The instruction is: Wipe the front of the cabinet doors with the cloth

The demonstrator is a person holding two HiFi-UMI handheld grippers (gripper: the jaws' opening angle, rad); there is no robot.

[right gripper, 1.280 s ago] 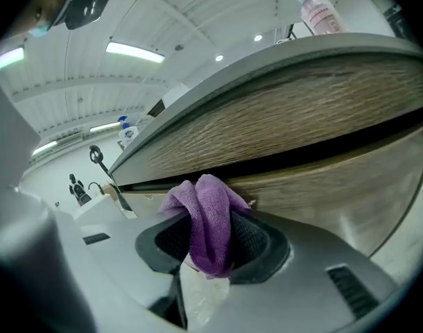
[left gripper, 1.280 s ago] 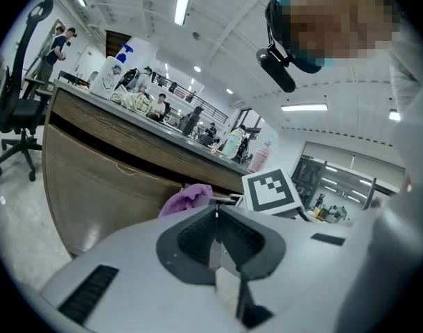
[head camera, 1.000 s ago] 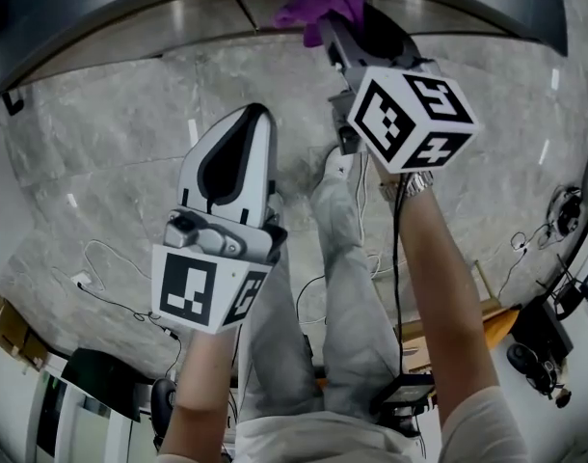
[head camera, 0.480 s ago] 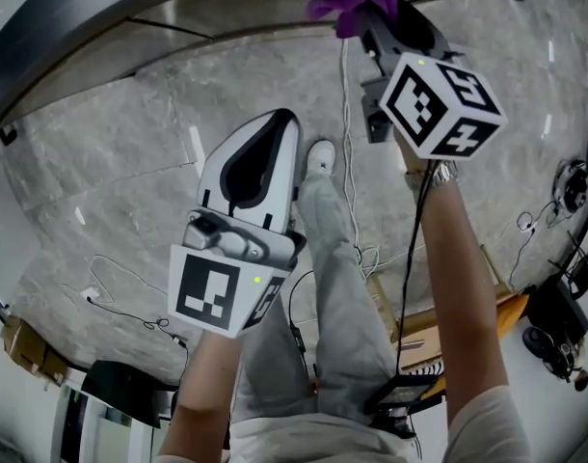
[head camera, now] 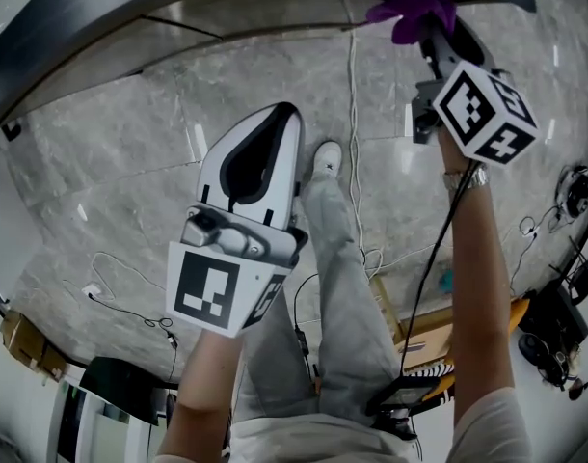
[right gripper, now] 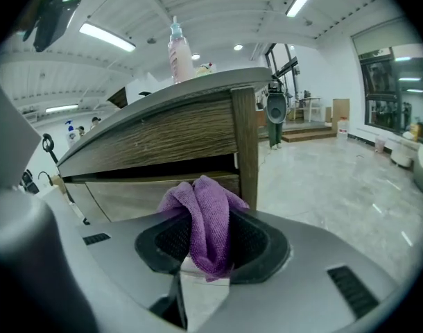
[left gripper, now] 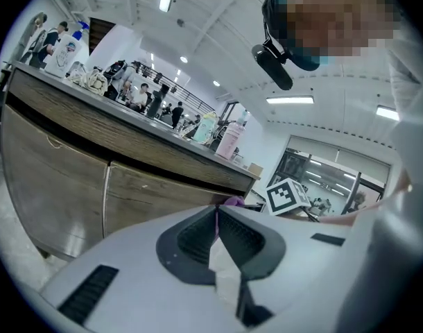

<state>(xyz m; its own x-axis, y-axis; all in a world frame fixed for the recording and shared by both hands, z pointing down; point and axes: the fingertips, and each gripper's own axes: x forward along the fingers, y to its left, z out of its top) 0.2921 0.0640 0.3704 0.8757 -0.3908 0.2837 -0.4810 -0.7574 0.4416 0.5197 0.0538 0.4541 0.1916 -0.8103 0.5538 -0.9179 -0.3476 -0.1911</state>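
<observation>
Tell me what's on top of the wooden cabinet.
A pale pink bottle stands on the countertop near its end, above the cloth in the right gripper. More bottles line it farther along. The top's surface is hidden from below, so anything flat can't be seen.

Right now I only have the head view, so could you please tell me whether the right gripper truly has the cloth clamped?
Observer: Yes, the right gripper view shows the right gripper shut on the purple cloth, which bunches up above its jaws.
Operator: Thanks, and is the other one carrying anything?
Observer: No, the left gripper is shut, with nothing between its jaws.
Operator: Is anything standing up top?
Observer: A pink bottle stands on the countertop, near its end.
</observation>
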